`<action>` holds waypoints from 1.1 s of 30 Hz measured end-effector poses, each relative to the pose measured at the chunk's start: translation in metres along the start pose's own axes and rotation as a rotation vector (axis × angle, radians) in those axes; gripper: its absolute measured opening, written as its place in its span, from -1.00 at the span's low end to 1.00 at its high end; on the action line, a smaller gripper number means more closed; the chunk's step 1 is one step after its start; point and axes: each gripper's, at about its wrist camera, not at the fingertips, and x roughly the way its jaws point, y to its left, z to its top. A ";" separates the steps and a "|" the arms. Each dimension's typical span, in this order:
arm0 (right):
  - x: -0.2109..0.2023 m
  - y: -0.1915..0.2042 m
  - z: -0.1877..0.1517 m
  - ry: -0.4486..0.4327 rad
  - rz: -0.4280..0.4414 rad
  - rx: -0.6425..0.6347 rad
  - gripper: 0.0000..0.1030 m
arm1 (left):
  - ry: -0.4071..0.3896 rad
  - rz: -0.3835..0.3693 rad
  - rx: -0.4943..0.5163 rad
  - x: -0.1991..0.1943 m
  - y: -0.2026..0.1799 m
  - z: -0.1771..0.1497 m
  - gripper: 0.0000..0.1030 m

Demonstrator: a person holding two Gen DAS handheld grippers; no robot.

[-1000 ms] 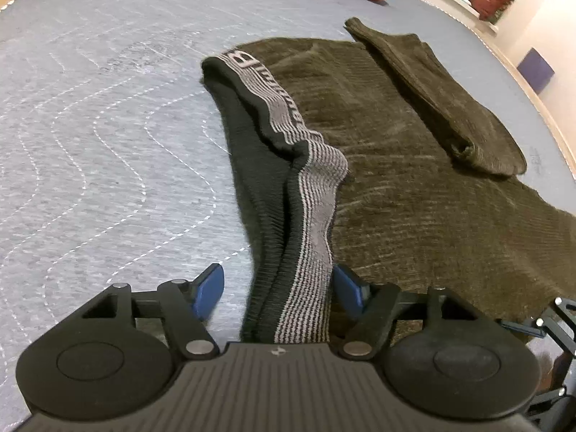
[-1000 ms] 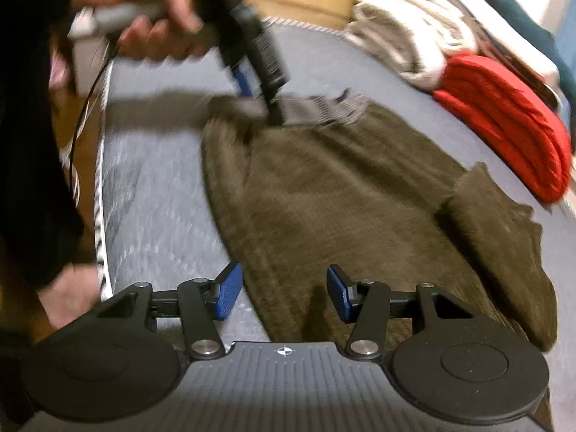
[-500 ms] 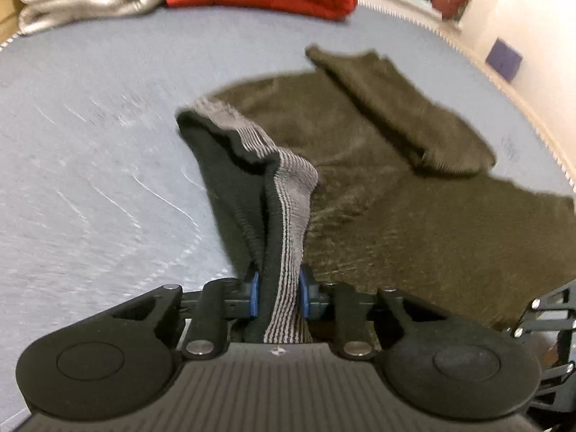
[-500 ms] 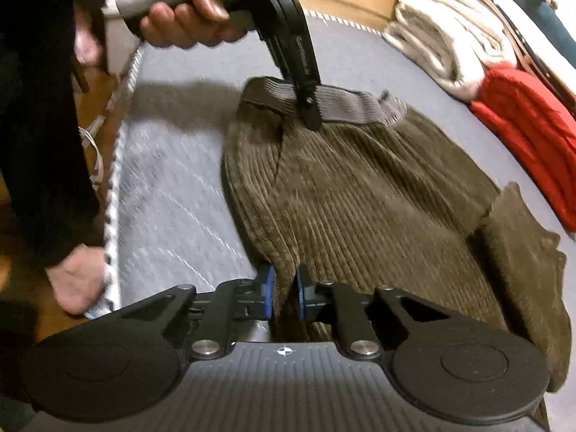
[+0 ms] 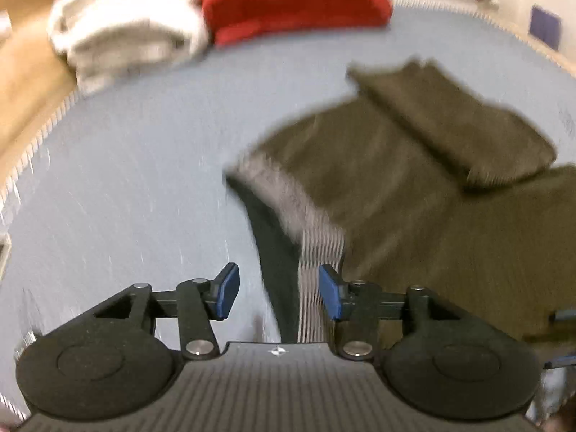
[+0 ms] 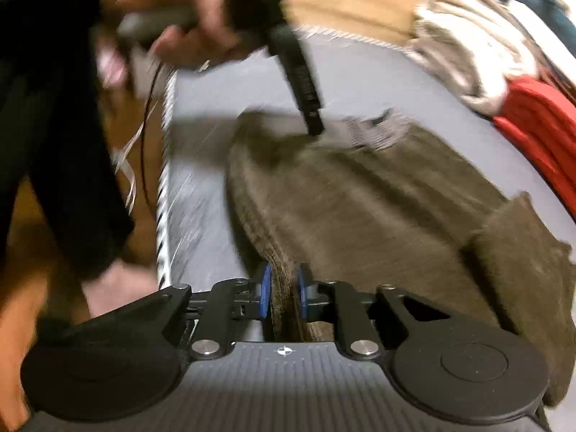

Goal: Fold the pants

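Dark olive corduroy pants (image 5: 414, 216) lie spread on the grey quilted mattress (image 5: 126, 180), one leg folded back over the body. Their grey striped waistband (image 5: 316, 252) rises up between the pads of my left gripper (image 5: 279, 289), whose jaws are opening; the left pad stands clear of the cloth. In the right wrist view my right gripper (image 6: 282, 295) has a thick folded edge of the pants (image 6: 360, 198) filling the gap between its pads, and its jaws are opening. The left gripper (image 6: 313, 127), held by a hand (image 6: 187, 10), points down at the waistband.
A folded white cloth (image 5: 126, 28) and a folded red one (image 5: 295, 3) sit at the far end of the mattress. The stitched mattress edge (image 6: 163, 198) runs down the left, with wooden floor and the person's dark sleeve (image 6: 54, 144) beyond it.
Both grippers have risen with the cloth. The left jaws, shut on the waistband half a second ago, have spread apart. The right jaws have widened slightly around the fold.
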 end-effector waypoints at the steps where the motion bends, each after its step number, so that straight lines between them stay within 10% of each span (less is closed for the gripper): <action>1: -0.006 -0.006 -0.001 -0.019 -0.008 0.042 -0.35 | -0.025 -0.018 0.004 -0.001 -0.005 0.006 0.04; 5: -0.001 -0.033 -0.013 0.034 -0.037 0.183 -0.32 | -0.015 -0.207 0.047 0.019 -0.026 0.014 0.00; 8: 0.017 -0.028 -0.029 0.183 -0.063 0.128 -0.32 | 0.198 -0.068 0.069 0.076 -0.030 0.001 -0.27; 12: 0.005 -0.029 -0.026 0.168 -0.088 0.094 -0.24 | 0.154 -0.050 0.054 0.058 -0.045 0.021 -0.19; 15: -0.016 -0.050 -0.019 0.094 -0.154 0.142 -0.08 | 0.069 -0.136 0.007 0.026 -0.057 0.037 0.25; 23: -0.093 -0.157 -0.021 -0.066 -0.546 0.485 -0.04 | -0.037 -0.205 -0.193 -0.017 -0.113 0.103 0.29; 27: -0.127 -0.211 -0.043 -0.146 -0.713 0.724 0.16 | -0.129 -0.304 -0.295 -0.042 -0.128 0.118 0.65; 33: -0.097 -0.261 -0.079 -0.063 -0.686 0.907 0.17 | -0.088 -0.226 -0.154 -0.010 -0.165 0.118 0.65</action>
